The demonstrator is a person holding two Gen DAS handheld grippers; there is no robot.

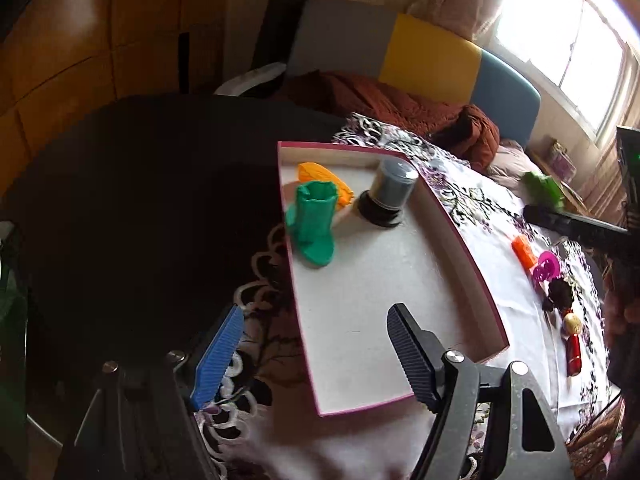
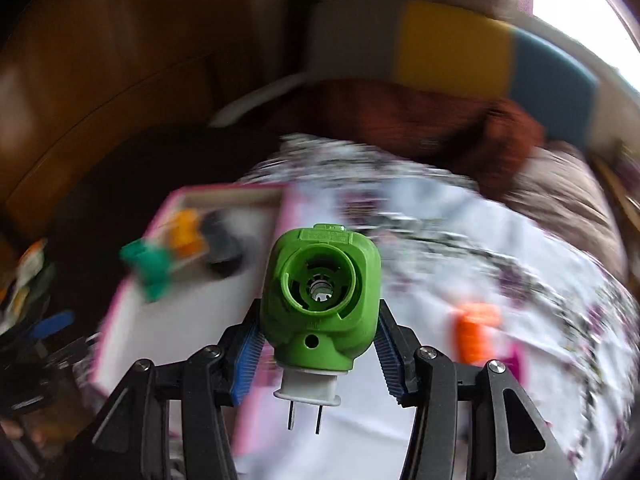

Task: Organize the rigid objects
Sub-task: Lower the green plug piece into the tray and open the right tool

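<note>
Your right tool [image 2: 318, 354] has the green plug-in gadget [image 2: 320, 300] pinched between its pads, prongs pointing back at the camera, up in the air just right of the pink-edged tray [image 2: 260, 280]. Left tool [image 1: 316, 360] hangs wide open with nothing in it over the tray's near end. I'd drop the gadget on the bare white floor near you, well clear of the green boot [image 1: 314, 226] and the dark spindle case [image 1: 386, 196], and lower it before letting go so it doesn't tip.
</note>
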